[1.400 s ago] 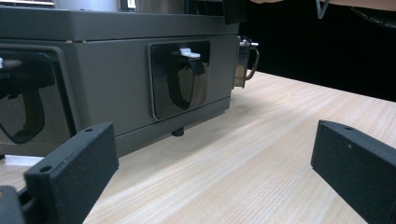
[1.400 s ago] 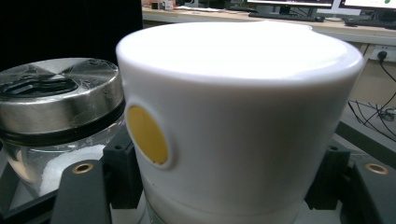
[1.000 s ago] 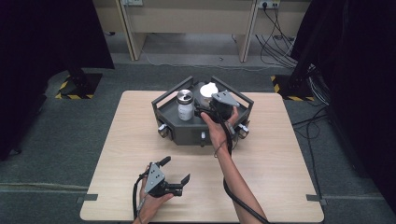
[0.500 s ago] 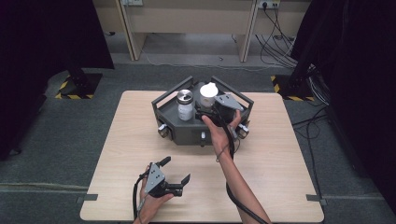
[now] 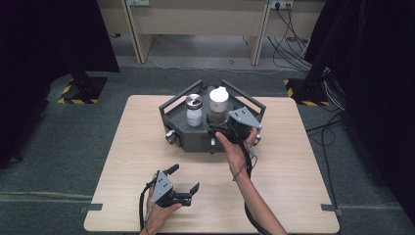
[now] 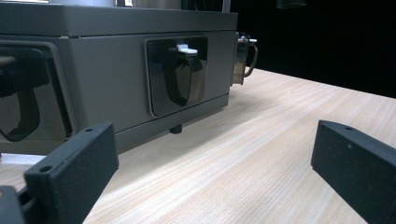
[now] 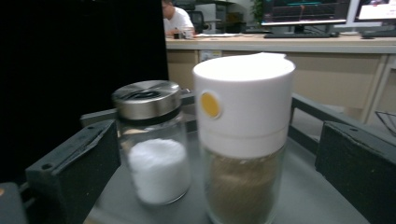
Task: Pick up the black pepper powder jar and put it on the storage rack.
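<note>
My right gripper point(image 7: 219, 186) stands with jaws apart before the white-capped jar point(image 7: 243, 140) — closing off-centre, I think, could knock the steel-lidded jar point(image 7: 152, 140) beside my left jaw.

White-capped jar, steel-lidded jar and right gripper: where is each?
White-capped jar point(image 7: 243, 107), right gripper view, on its cap.
Steel-lidded jar point(image 7: 147, 99), right gripper view, on its lid.
Right gripper point(image 5: 221, 131), high view, between its fingertips.

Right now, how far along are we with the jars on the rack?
Nothing looks grasped yet. The right gripper sits open at the grey rack, its jaws either side of the white-capped shaker, with the steel-lidded jar beside it. The left gripper is open over the table. Closing on a jar and lifting remain.
</note>
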Motion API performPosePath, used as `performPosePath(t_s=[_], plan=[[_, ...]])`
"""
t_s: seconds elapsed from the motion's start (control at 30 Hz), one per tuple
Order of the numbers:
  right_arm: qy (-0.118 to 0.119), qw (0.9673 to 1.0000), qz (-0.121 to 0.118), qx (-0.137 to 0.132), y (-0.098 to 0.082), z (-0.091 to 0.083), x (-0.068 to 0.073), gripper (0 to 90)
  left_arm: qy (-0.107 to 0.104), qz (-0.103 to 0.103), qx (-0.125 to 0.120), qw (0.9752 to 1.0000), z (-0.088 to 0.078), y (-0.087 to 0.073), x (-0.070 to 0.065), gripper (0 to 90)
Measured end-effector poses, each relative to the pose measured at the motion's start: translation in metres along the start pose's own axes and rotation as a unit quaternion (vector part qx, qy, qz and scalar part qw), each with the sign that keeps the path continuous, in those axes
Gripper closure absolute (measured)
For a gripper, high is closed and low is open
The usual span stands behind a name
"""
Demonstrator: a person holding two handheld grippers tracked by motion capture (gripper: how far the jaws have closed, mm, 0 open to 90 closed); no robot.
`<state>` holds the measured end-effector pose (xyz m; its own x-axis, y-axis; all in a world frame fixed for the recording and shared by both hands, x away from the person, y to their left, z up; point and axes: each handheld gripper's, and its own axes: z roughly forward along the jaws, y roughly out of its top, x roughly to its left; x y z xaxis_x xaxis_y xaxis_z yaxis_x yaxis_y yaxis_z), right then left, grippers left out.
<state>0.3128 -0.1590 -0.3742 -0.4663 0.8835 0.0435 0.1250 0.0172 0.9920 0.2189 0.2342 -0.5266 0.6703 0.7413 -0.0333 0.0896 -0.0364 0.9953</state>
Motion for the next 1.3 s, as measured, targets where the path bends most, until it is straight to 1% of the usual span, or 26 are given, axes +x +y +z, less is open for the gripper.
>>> performPosePath(t_s=[0.07, 0.17, 0.3, 0.33, 0.4, 0.5, 0.63, 0.77, 0.87, 1.03, 1.13, 1.2, 1.3], plan=[[0.008, 1.0, 0.003, -0.002, -0.004, -0.006, 0.0, 0.5, 0.001, -0.001, -0.001, 1.0, 0.0, 0.0, 0.0, 0.2], [0.017, 0.9998, -0.001, -0.007, -0.01, -0.015, 0.001, 0.4, 0.002, 0.0, -0.001, 1.0, -0.001, 0.0, 0.0, 0.1], [0.031, 0.9994, 0.002, -0.014, -0.02, -0.029, -0.003, 0.4, 0.003, 0.0, -0.002, 1.0, -0.001, 0.0, 0.001, 0.2], [0.033, 0.9993, 0.001, -0.016, -0.023, -0.033, -0.003, 0.4, 0.003, 0.0, -0.001, 1.0, -0.001, 0.001, 0.001, 0.1], [0.041, 0.9989, -0.008, -0.019, -0.03, -0.04, -0.006, 0.4, 0.002, -0.001, -0.001, 1.0, -0.001, 0.0, 0.0, 0.2], [0.051, 0.9984, -0.015, -0.02, -0.042, -0.051, -0.009, 0.4, 0.001, 0.0, 0.002, 1.0, 0.0, 0.0, 0.0, 0.1], [0.057, 0.9981, -0.015, -0.019, -0.057, -0.063, -0.012, 0.4, 0.002, 0.0, 0.001, 1.0, 0.0, 0.0, 0.0, 0.2], [0.06, 0.9979, -0.019, -0.016, -0.065, -0.071, -0.013, 0.4, 0.005, -0.001, 0.0, 1.0, -0.001, 0.0, 0.001, 0.1], [0.063, 0.9978, -0.014, -0.017, -0.069, -0.078, -0.014, 0.4, 0.005, -0.001, 0.0, 1.0, -0.001, 0.0, 0.001, 0.1], [0.068, 0.9973, -0.026, -0.012, -0.076, -0.085, -0.012, 0.4, 0.004, 0.0, 0.001, 1.0, -0.001, 0.0, 0.0, 0.1], [0.073, 0.9968, -0.032, -0.004, -0.08, -0.086, -0.011, 0.4, 0.004, 0.0, 0.001, 1.0, -0.001, 0.0, 0.0, 0.1], [0.073, 0.9968, -0.034, -0.003, -0.082, -0.086, -0.009, 0.4, 0.005, 0.001, -0.001, 1.0, -0.001, 0.0, 0.0, 0.2], [0.078, 0.9963, -0.036, 0.001, -0.085, -0.087, -0.008, 0.4, 0.006, 0.001, -0.002, 1.0, -0.001, 0.001, 0.001, 0.2]])
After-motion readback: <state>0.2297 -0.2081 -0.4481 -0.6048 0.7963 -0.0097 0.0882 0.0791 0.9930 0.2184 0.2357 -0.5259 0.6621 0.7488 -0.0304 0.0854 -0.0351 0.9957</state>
